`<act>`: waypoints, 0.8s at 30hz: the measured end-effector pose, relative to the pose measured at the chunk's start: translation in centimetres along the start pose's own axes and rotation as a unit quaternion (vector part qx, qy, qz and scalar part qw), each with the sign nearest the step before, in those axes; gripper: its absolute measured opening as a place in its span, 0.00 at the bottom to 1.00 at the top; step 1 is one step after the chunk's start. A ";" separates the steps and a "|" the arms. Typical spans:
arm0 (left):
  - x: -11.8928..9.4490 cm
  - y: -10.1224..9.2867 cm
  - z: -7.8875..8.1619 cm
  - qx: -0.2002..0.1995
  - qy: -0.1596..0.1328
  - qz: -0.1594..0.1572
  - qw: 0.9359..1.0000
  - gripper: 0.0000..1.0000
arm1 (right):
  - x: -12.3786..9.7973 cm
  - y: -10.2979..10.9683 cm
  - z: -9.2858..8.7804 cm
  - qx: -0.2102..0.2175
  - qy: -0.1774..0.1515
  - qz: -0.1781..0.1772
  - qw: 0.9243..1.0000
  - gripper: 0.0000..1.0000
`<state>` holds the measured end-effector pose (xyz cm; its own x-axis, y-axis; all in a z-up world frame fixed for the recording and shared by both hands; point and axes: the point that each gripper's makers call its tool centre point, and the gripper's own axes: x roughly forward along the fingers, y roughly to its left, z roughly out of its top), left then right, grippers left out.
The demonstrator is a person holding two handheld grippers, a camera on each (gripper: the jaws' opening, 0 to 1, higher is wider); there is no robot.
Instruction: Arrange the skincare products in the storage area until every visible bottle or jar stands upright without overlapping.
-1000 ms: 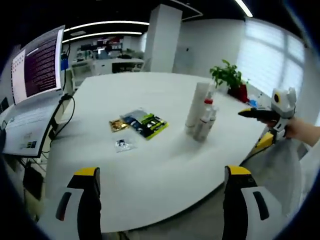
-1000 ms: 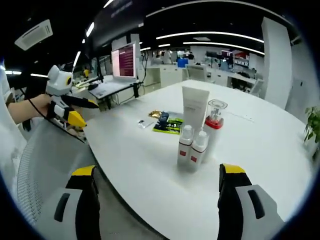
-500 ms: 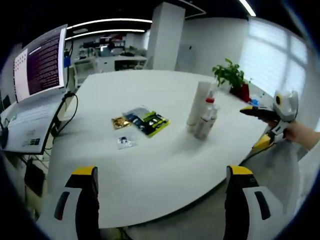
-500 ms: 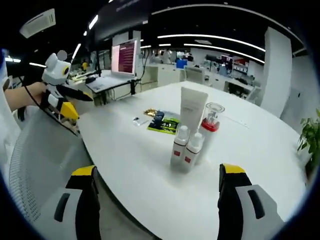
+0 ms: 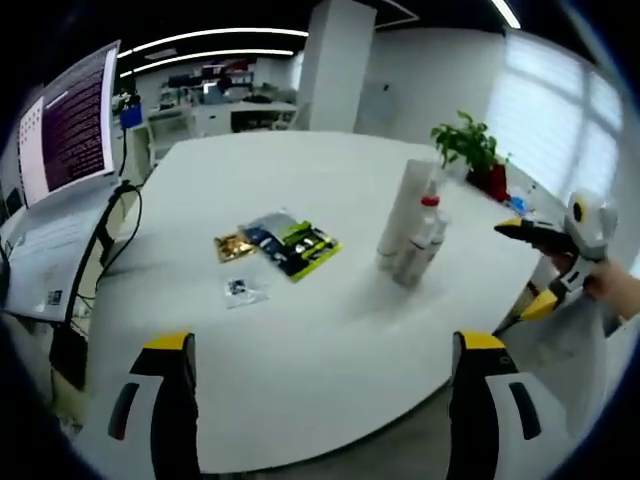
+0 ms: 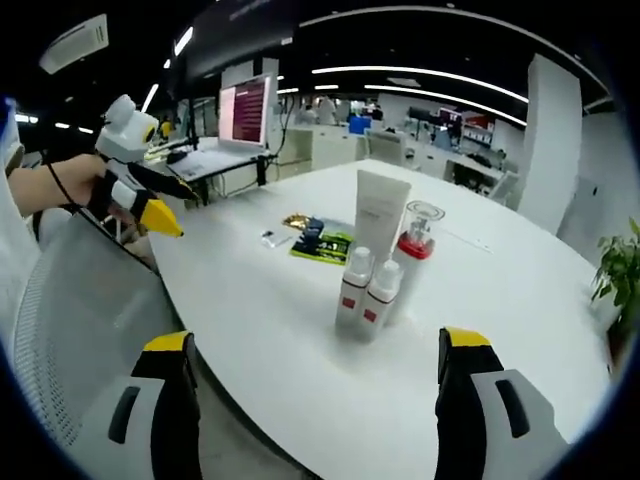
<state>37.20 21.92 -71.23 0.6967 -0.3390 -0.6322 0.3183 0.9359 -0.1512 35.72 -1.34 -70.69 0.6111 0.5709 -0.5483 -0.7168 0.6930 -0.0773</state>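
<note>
Four skincare products stand upright in a tight cluster on the white table [image 5: 300, 340]: a tall white tube [image 6: 380, 213], a bottle with a red collar and clear cap [image 6: 414, 243], and two small white bottles with red labels [image 6: 353, 290]. The same cluster [image 5: 410, 228] sits right of centre in the left gripper view. My left gripper [image 5: 325, 400] is open and holds nothing, well short of the table edge. My right gripper [image 6: 312, 400] is open too, also back from the cluster. Each gripper shows in the other's view, held by a hand: right gripper [image 5: 558, 243], left gripper [image 6: 140, 192].
Flat sachets [image 5: 290, 245] and a small packet [image 5: 240, 290] lie left of the cluster. A monitor [image 5: 65, 125] and cables stand at the table's left. A potted plant [image 5: 465, 150] is behind the cluster. A grey mesh chair [image 6: 70, 340] is at the table's near edge.
Both views have shifted slightly with the hands. In the right gripper view the left gripper has come closer to the table edge. The products stand as before.
</note>
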 end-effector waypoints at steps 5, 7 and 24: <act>1.7 -0.1 1.0 -0.003 0.008 0.002 1.000 0.99 | -0.1 -0.1 0.1 -0.001 -0.002 -0.006 1.000 0.99; 2.5 0.0 1.3 -0.004 0.014 0.003 1.000 0.99 | -0.1 -0.3 0.1 0.002 -0.004 -0.008 1.000 0.99; 9.8 1.5 3.9 -0.038 0.028 0.055 0.997 0.99 | 0.0 -0.9 -0.3 0.013 0.010 -0.018 1.000 0.99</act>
<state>47.01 19.62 -74.65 0.6865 -0.2302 -0.6898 0.1905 0.9724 -0.1349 36.19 -2.12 -70.88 0.6301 0.5365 -0.5613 -0.6847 0.7249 -0.0757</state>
